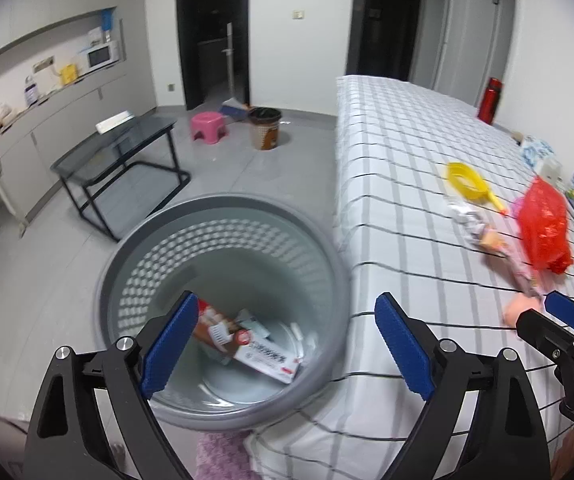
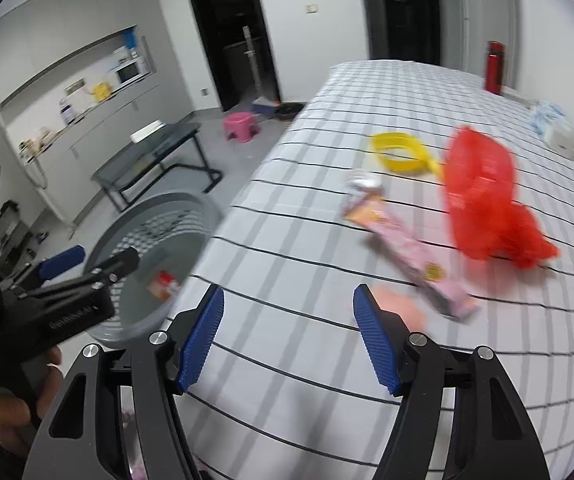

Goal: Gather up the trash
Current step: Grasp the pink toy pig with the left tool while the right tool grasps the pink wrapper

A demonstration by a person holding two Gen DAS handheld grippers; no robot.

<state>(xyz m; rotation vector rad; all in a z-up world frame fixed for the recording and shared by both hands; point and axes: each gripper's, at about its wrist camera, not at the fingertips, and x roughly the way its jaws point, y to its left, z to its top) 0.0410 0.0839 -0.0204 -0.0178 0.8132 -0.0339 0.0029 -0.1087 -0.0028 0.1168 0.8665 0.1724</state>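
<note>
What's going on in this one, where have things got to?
A person with a gripper in each hand is clearing trash off a checked bedspread into a grey basket beside it. The left gripper hangs open and empty over the basket, where a couple of cartons already lie. The right gripper is open and empty above the bed, short of a pink wrapper, a red plastic bag and a yellow strainer still lying there.

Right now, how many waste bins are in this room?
2. The grey perforated plastic bin stands beside the checked bed, under the left gripper. The brown round bin stands farther off on the floor beside the pink stool. Others may be hidden.
</note>
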